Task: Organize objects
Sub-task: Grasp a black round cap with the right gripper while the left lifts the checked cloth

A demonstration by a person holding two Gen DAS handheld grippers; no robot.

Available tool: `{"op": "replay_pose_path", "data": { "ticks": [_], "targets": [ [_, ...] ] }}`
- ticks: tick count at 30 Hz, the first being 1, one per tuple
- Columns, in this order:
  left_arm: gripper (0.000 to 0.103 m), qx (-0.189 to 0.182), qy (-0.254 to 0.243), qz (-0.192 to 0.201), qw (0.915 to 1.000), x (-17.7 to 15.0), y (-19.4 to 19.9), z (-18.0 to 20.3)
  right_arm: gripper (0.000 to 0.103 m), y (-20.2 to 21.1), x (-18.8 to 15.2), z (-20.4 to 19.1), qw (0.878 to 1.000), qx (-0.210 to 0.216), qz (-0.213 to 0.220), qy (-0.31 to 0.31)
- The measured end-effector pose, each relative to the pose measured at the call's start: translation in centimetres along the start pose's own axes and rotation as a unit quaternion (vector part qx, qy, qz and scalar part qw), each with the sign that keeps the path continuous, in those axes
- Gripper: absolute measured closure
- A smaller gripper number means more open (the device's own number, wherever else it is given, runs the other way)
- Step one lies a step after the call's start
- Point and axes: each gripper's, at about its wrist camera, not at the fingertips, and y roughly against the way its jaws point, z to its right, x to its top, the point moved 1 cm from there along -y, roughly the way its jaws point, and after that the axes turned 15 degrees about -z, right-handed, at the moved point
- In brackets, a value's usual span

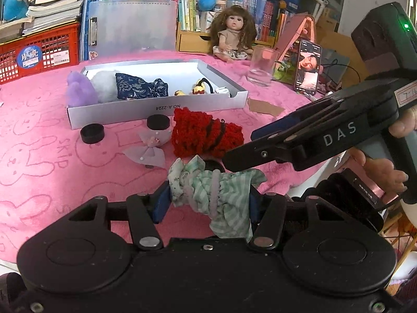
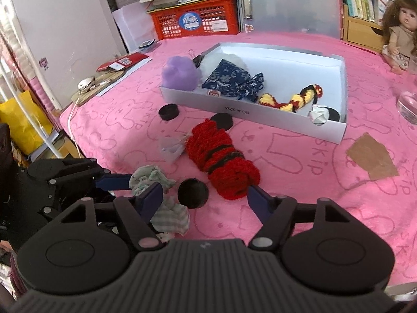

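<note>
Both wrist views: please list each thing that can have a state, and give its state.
Left gripper: shut on the green striped cloth bundle.
Right gripper: open, a round black lid lies between its fingers.
White cardboard box: open, no lid, partly filled.
Clear drinking glass: upright, seems empty.
Smartphone: screen on, propped up.
Long-haired doll: sitting upright.

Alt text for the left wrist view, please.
The left gripper is shut on a green striped cloth bundle above a pink blanket; beyond lie a red knitted roll and a white box.
</note>
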Motion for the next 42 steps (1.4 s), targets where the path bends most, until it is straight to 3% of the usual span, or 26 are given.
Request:
{"op": "replay_pose_path", "data": {
  "ticks": [9, 15, 20, 25, 29, 32, 38, 40, 42],
  "targets": [
    [0.048, 0.01, 0.012, 0.0, 0.9999, -1.1, 1.6, -1.2, 0.036, -0.7, -0.8, 0.3, 1.0, -0.004, -0.021, -0.004],
    [0.048, 0.025, 0.029, 0.012, 0.9992, -1.5, 2.9, -2.3, 0.036, -1.4, -0.9, -0.6, 0.999, -0.009, -0.029, 0.009],
    [0.048, 0.036, 0.057, 0.023, 0.9975, -1.5, 3.8, -3.8, 0.036, -2.3, -1.1, -1.9, 0.998, -0.039, -0.03, 0.027],
    [0.048, 0.047, 0.08, 0.037, 0.995, -1.2, 4.4, -4.9, 0.028, -3.0, -1.3, -2.8, 0.998, -0.056, -0.007, -0.02],
    [0.048, 0.053, 0.095, 0.045, 0.993, -0.7, 4.7, -5.6, 0.028, -3.4, -1.5, -3.6, 0.994, -0.098, 0.008, -0.053],
    [0.048, 0.054, 0.102, 0.049, 0.9921, -0.5, 4.7, -5.8, 0.028, -3.8, -1.4, -4.6, 0.992, -0.123, 0.011, -0.032],
    [0.048, 0.054, 0.103, 0.05, 0.992, -0.4, 4.6, -5.8, 0.039, -4.7, -1.4, -7.3, 0.984, -0.163, 0.005, 0.066],
    [0.048, 0.053, 0.104, 0.05, 0.9919, -0.5, 4.4, -5.8, 0.049, -5.0, -1.4, -7.6, 0.98, -0.177, 0.001, 0.087],
    [0.048, 0.053, 0.104, 0.05, 0.9919, -0.5, 4.4, -5.7, 0.066, -5.2, -1.5, -7.6, 0.978, -0.187, 0.001, 0.097]
  ]
}}
